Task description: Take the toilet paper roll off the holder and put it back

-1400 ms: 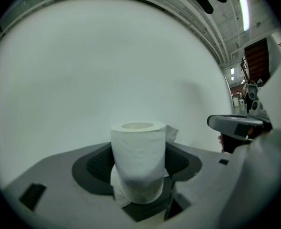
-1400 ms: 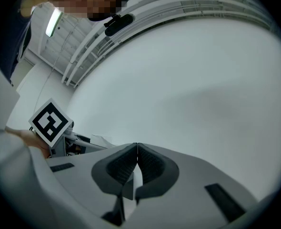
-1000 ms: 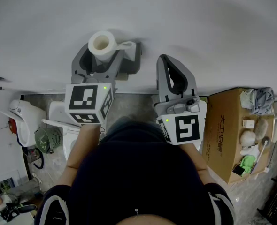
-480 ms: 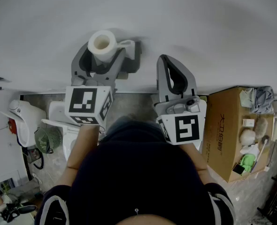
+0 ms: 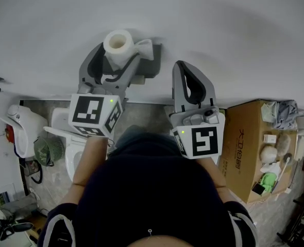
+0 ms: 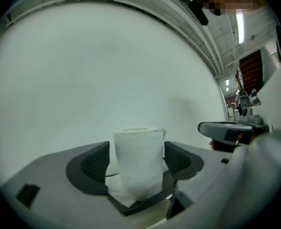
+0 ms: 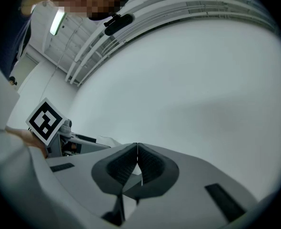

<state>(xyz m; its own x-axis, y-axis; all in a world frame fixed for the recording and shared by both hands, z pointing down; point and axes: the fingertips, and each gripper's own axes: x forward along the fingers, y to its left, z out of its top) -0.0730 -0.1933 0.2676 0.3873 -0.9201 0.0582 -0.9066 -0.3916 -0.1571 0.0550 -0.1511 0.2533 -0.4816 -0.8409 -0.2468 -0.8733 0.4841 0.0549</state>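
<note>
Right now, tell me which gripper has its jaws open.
The left gripper: its jaws have just been opening, with the toilet paper roll standing between them. The right gripper is shut and empty.

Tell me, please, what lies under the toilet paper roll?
The toilet paper roll stands upright on a dark holder ledge, with a loose white sheet spread beneath it. The roll covers the ledge's middle, so any peg there cannot be seen.

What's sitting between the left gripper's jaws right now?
The left gripper view shows the toilet paper roll standing upright on the dark holder, between the jaws of the left gripper. The jaws have just been opening, and the pads don't press it.
</note>
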